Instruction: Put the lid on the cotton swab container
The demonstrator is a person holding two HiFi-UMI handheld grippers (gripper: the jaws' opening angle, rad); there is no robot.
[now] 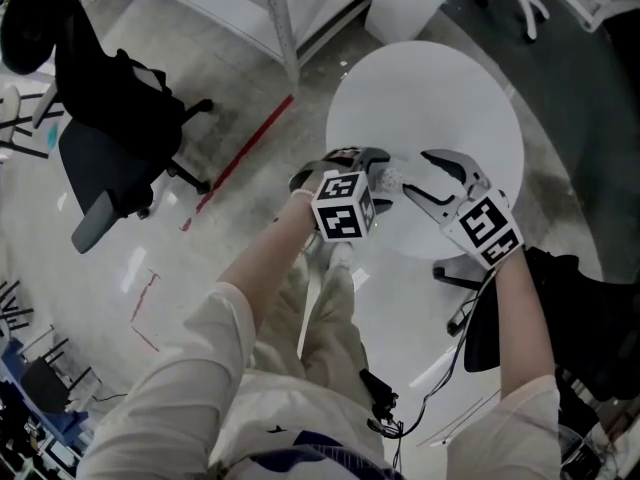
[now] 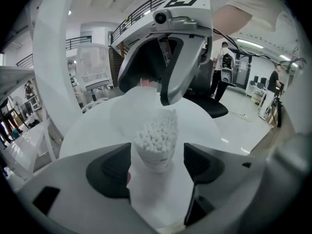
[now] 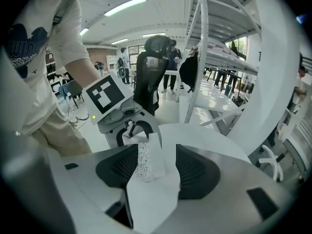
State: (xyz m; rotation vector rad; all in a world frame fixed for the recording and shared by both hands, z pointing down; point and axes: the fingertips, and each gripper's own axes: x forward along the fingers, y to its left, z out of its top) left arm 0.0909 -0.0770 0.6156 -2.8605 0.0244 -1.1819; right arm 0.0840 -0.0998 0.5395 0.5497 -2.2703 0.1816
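Head view shows a round white table [image 1: 440, 88] where the left gripper [image 1: 380, 180] and right gripper [image 1: 412, 173] meet tip to tip near its left edge. Both have jaws apart, and the open-topped cotton swab container [image 2: 155, 138] stands upright between them.
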